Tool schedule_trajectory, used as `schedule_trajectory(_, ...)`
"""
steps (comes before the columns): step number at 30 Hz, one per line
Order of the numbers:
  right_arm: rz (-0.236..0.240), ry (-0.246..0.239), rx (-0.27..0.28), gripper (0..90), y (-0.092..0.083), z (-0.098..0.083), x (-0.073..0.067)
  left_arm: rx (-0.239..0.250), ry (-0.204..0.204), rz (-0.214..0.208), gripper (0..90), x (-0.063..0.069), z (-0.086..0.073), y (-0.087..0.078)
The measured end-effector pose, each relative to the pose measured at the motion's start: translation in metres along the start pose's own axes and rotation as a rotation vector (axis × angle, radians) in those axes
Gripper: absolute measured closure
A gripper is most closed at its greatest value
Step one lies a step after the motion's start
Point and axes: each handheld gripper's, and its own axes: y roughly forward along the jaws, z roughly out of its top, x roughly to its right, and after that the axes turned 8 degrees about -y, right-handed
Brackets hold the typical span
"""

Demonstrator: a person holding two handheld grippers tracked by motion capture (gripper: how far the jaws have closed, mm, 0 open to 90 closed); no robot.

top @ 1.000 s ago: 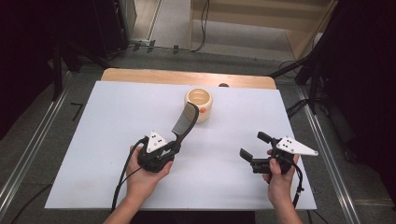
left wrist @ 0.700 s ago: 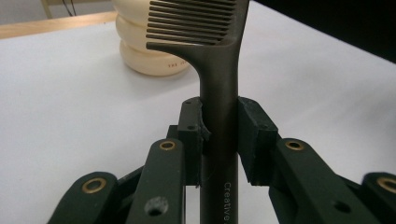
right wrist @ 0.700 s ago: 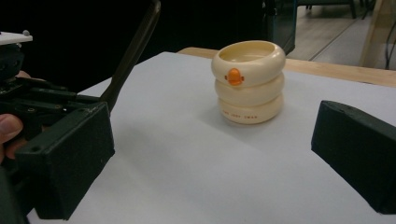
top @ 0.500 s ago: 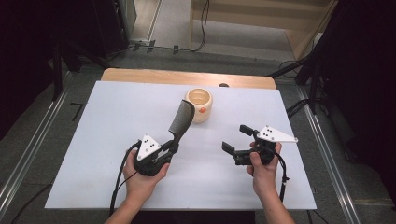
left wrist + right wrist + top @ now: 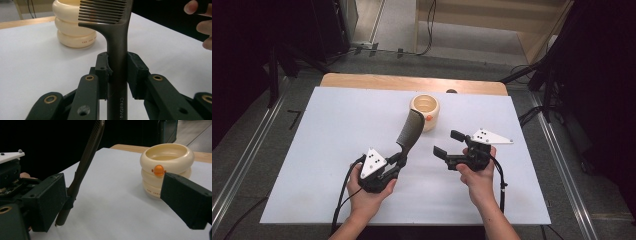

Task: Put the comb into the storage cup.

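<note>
A dark comb (image 5: 410,131) tilts up from the white table, its teeth end near a cream ribbed cup (image 5: 425,111). My left gripper (image 5: 399,159) is shut on the comb's handle (image 5: 117,50), with both pads pressed on it. The cup (image 5: 72,30) stands just beyond. My right gripper (image 5: 448,142) is open and points left at the comb from a short way off. Its jaws have just been closing a little, and nothing is between them. In the right gripper view, the comb (image 5: 85,160) rises beside the left jaw of that gripper (image 5: 115,202), with the cup (image 5: 166,167) ahead at the right.
A white sheet (image 5: 337,130) covers the table, with a wooden strip (image 5: 412,82) along the far edge. Cables trail from both grippers toward the near edge. Dark stands and floor cables surround the table.
My right gripper has moved left across the table toward the comb. The left gripper and the comb have stayed about where they were.
</note>
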Motion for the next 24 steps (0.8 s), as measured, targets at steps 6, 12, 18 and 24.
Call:
schedule_trajectory(6, 0.012, 0.017, -0.009, 22.5, 0.009, 0.004, -0.004, 0.004, 0.007, -0.008, 73.2, 0.003, -0.001, 0.001)
schedule_trajectory(12, 0.014, 0.024, -0.017, 36.8, 0.019, 0.006, -0.013, 0.008, 0.016, -0.008, 73.2, 0.005, -0.002, 0.002)
schedule_trajectory(18, 0.045, 0.061, -0.014, 44.9, 0.029, 0.006, -0.017, 0.004, 0.028, -0.011, 73.2, 0.007, -0.003, 0.004)
schedule_trajectory(24, 0.071, 0.086, -0.026, 50.6, 0.038, 0.006, -0.020, 0.009, 0.033, -0.019, 73.2, 0.011, -0.003, 0.004)
